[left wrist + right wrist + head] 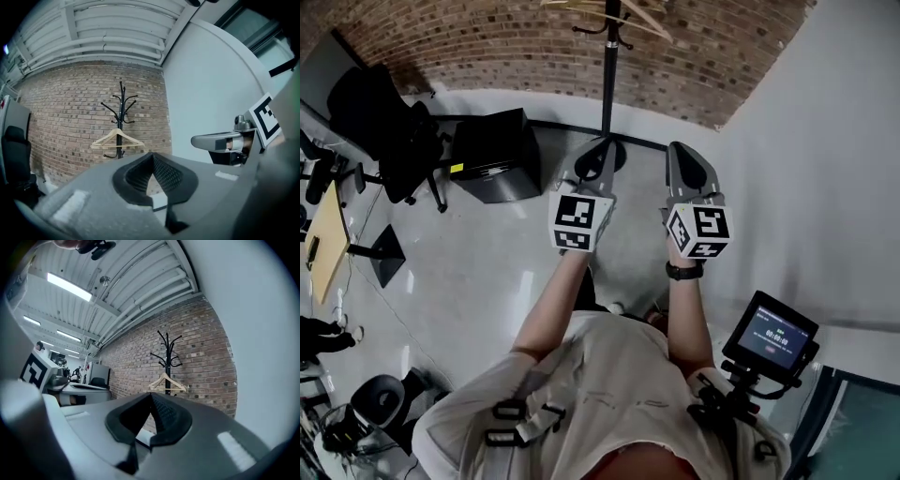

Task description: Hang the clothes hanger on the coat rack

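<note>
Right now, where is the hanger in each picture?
Head view: hanger at the top edge, near the middle, on the rack.
Left gripper view: hanger left of centre, a little below mid-height.
Right gripper view: hanger just right of centre, a little below mid-height.
Shared landmark: the black rack it hangs on.

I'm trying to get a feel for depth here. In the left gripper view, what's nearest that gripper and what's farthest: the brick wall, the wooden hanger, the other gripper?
1. Right gripper, close by at the right.
2. Wooden hanger, on the coat rack left of centre; those two are too close to rank.
3. Brick wall, behind them.
</note>
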A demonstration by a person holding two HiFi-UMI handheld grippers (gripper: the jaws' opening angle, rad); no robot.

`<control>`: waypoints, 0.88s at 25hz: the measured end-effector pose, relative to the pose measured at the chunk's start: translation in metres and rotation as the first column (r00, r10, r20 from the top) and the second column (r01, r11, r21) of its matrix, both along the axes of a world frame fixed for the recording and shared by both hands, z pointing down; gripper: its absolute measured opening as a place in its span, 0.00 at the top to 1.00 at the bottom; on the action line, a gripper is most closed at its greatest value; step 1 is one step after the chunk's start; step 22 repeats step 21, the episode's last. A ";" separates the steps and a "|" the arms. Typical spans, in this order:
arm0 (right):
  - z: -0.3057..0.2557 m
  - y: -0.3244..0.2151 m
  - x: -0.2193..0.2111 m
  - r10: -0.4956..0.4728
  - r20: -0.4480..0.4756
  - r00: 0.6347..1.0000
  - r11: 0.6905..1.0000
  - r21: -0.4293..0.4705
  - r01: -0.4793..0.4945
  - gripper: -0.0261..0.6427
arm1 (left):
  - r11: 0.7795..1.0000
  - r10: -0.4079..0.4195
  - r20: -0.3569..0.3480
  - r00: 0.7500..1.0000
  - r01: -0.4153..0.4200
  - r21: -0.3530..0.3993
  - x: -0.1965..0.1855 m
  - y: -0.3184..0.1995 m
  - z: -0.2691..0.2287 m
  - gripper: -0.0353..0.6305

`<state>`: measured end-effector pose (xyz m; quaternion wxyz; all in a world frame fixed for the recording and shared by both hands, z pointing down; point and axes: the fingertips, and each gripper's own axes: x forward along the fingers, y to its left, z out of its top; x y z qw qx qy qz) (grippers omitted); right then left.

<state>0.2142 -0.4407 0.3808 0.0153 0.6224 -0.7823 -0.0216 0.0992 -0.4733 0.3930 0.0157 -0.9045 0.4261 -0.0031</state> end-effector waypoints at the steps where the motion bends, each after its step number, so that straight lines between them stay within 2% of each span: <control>1: 0.007 0.003 0.001 -0.005 0.012 1.000 1.000 -0.010 0.006 0.95 | 1.000 -0.005 0.008 1.000 0.006 -0.011 0.002 0.006 0.008 0.95; 6: 0.026 0.013 -0.012 -0.018 0.049 0.999 0.999 -0.050 0.020 0.95 | 0.999 -0.028 0.018 0.999 0.028 -0.023 -0.004 0.020 0.017 0.95; 10: 0.024 0.012 -0.017 -0.003 0.047 0.999 0.999 -0.037 0.005 0.95 | 1.000 -0.020 -0.004 1.000 0.020 0.010 -0.003 0.017 0.003 0.95; 15: 0.015 0.006 -0.011 0.035 0.046 0.998 0.999 -0.012 -0.035 0.95 | 1.000 0.000 0.001 1.000 0.000 0.031 0.001 0.012 -0.002 0.95; 22: 0.007 0.009 -0.023 0.024 0.041 0.999 1.000 -0.001 -0.024 0.95 | 0.999 -0.005 0.001 1.000 0.005 0.038 -0.006 0.019 -0.009 0.95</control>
